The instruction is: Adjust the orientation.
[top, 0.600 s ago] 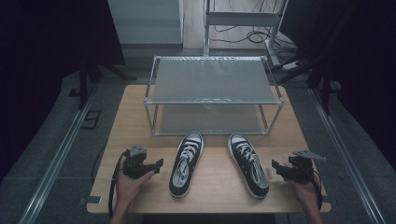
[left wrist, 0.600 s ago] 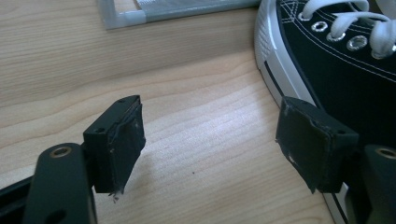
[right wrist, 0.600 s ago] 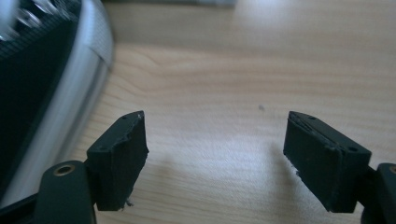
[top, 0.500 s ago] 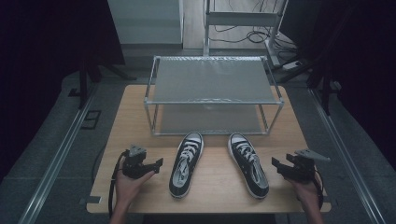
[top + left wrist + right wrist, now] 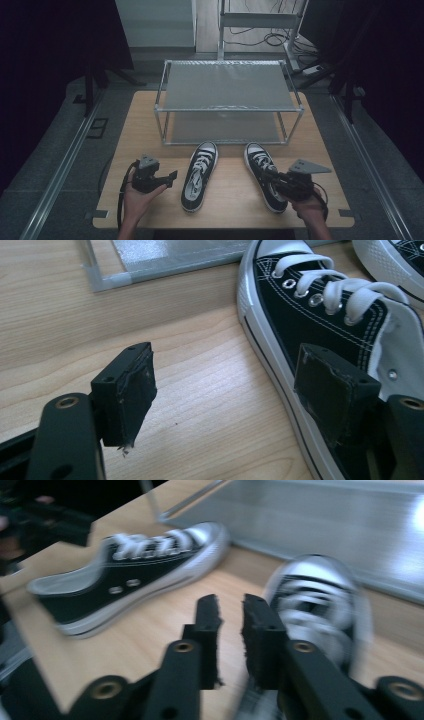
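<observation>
Two black sneakers on wooden tabletop [image 5: 150, 120], toes toward wire shelf rack [image 5: 227, 102]. Left sneaker [image 5: 199, 175] just beside left claw [image 5: 167, 179]; that claw released, jaws spread wide over bare wood, one pad [image 5: 332, 392] in front of the sneaker's side. Right claw [image 5: 267, 176] over right sneaker [image 5: 262, 170], jaws nearly together with a narrow gap, nothing between them. Right gripper view blurred; contact with the right sneaker cannot be told.
</observation>
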`<state>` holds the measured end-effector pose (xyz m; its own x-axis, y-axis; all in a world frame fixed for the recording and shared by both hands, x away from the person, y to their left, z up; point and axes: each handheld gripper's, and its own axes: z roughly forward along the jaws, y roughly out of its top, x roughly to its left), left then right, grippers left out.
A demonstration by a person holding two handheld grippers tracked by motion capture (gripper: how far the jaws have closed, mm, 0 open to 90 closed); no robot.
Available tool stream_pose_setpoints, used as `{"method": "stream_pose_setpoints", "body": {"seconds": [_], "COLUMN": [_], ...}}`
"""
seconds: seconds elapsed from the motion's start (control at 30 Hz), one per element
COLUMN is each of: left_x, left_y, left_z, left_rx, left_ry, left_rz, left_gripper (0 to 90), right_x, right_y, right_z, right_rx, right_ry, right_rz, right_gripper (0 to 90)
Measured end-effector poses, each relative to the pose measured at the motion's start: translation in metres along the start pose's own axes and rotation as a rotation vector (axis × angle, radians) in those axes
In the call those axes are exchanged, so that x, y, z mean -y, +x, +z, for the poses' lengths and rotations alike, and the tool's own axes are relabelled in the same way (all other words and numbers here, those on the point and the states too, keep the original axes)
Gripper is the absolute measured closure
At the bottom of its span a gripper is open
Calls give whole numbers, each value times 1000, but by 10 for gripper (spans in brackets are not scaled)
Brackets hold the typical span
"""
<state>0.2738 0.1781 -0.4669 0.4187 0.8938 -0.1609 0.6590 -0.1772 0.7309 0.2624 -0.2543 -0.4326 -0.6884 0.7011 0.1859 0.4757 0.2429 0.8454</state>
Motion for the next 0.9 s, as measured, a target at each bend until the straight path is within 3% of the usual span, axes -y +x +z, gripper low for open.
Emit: {"method": "stream_pose_setpoints", "body": {"seconds": [0.07, 0.2, 0.23, 0.3, 0.33, 0.43, 0.53, 0.57, 0.6, 0.67, 0.83, 0.9], "left_x": [-1, -2, -2, -3, -3, -3, -3, -3, -3, -2, -1, -1], "left_y": [-1, -2, -2, -1, -1, -1, -1, -1, -1, 1, 8, 10], "left_z": [-1, -4, -7, -8, -9, -10, -10, -10, -10, -12, -15, -17], "left_rx": [5, 12, 10, 12, 18, 21, 27, 30, 30, 30, 23, 20], "left_ry": [3, 1, -4, -7, -7, -1, 1, 3, 3, 2, -4, -6], "left_rz": [4, 14, 14, 14, 12, 10, 12, 13, 13, 17, -3, -10], "left_gripper": [248, 254, 254, 254, 255, 255, 255, 254, 254, 254, 254, 254], "right_x": [-1, -4, -5, -5, -4, -2, 1, 8, 8, 15, 16, 13], "right_y": [5, 34, 46, 52, 67, 80, 88, 93, 93, 100, 104, 106], "right_z": [4, 26, 37, 41, 53, 70, 84, 101, 101, 121, 140, 147], "right_rx": [-13, -78, -108, -112, -136, -164, -180, -197, -197, -207, -217, -253], "right_ry": [8, 47, 76, 85, 124, 157, 187, 218, 218, 258, 278, 275], "right_rz": [-7, -64, -88, -100, -147, -189, -204, -213, -213, -236, -249, -247], "right_gripper": [828, 848, 858, 860, 860, 861, 864, 868, 868, 869, 877, 877]}}
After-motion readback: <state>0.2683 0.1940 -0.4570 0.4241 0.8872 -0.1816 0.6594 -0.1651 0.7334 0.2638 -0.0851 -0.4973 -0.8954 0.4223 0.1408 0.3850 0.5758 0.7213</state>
